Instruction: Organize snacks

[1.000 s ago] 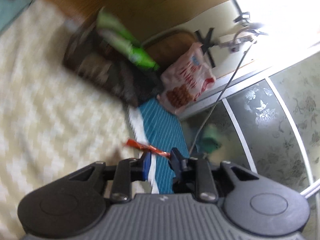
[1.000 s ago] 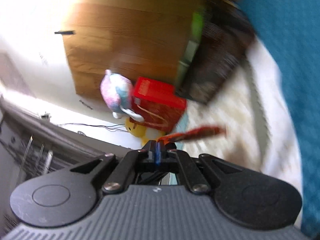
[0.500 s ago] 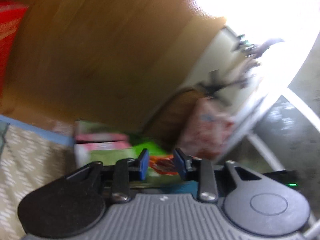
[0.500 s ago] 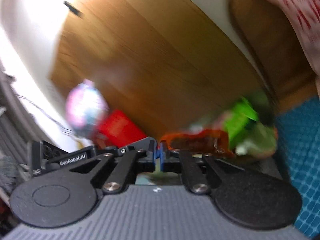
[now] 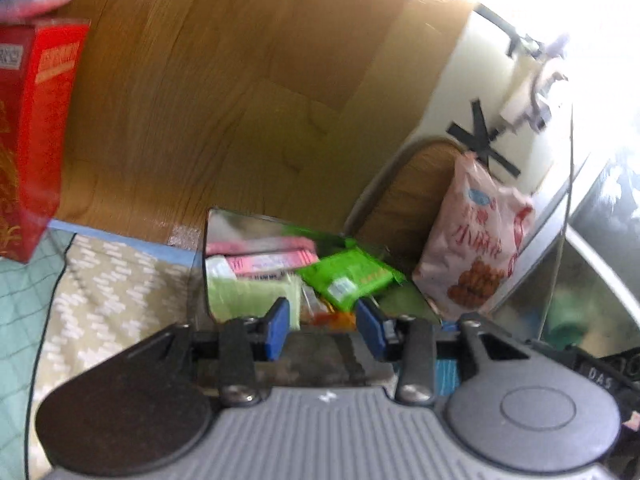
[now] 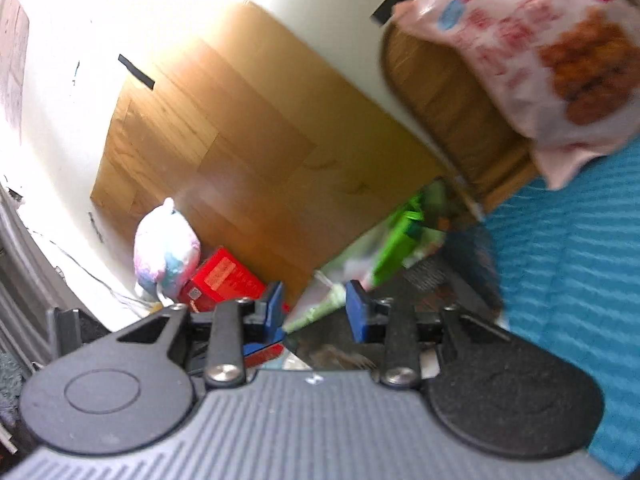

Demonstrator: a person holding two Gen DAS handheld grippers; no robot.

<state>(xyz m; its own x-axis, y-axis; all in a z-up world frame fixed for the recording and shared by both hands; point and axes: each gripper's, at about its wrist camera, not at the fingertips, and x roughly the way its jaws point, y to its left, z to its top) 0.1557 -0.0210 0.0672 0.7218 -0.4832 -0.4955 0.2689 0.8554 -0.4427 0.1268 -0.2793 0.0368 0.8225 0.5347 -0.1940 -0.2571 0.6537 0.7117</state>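
Left tongs [image 5: 322,326]: jaws opening, nothing gripped.
Right tongs [image 6: 314,312]: jaws opening, empty.
Orange snack [image 5: 330,318]: in the storage box [image 5: 256,220], 12 o'clock of left tongs (blurred).
Green packet [image 5: 350,276]: atop box contents.

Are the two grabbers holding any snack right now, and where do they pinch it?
No. The left gripper and right gripper are both opening with nothing pinched; an orange packet lies just beyond the left one.

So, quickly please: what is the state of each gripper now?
Left gripper: jaws opening, nothing gripped; the orange snack packet lies just beyond them.
Right gripper: jaws opening, holding nothing.
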